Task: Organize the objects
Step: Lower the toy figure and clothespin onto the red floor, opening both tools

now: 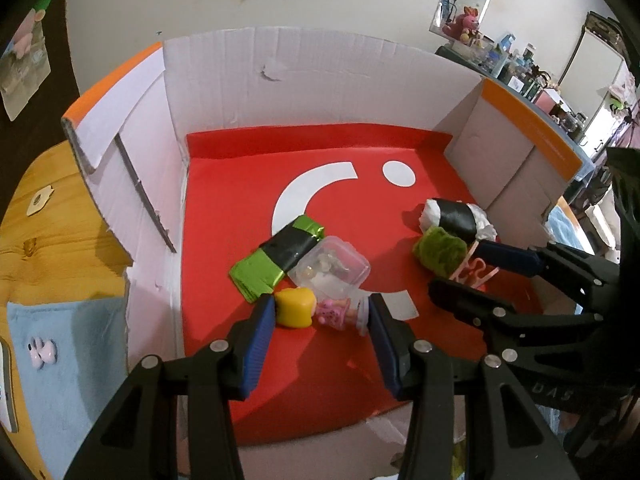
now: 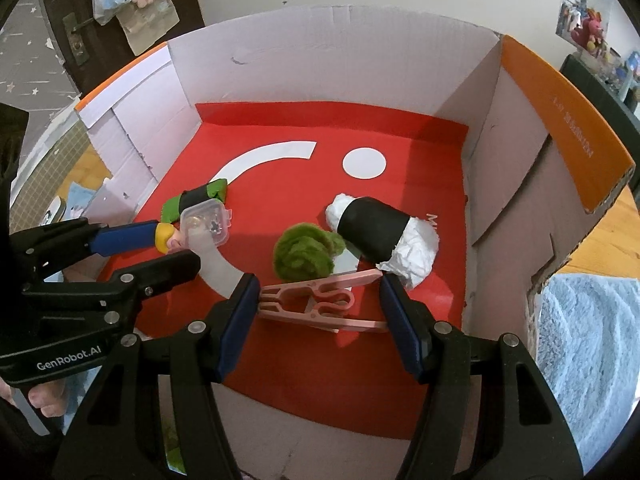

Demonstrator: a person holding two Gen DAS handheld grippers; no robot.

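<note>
Both of my claws work inside an open white cardboard box (image 2: 320, 40) with orange flap edges and a red floor sheet (image 2: 420, 152) printed with a white arc and a white dot.

Left claw (image 1: 322, 312): the two blue-padded fingers (image 1: 258, 344) bracket a small toy figure with a yellow cap-shaped head and a pink body (image 1: 298, 307). The left pad touches the yellow head; the right pad sits against the pale foot end. I read this as a pinch on the figure, which lies near the box's near edge. Just beyond it rests a small clear plastic lidded container (image 1: 330, 267), tilted. Left of that and touching it lies a flat green foil packet banded with black tape (image 1: 276, 258).

Right claw (image 2: 318, 304): the fingers (image 2: 236, 328) stand on either side of a pink plastic clothes peg (image 2: 320, 300) lying flat on the red sheet. The left pad meets the peg's left end and the right pad touches the tip of its upper arm; whether I press it firmly, I cannot tell. Just beyond the peg sits a fuzzy green ball of felt (image 2: 306, 256). To the right of it, touching it, lies a white crumpled paper roll wrapped in a black band (image 2: 380, 236).
</note>
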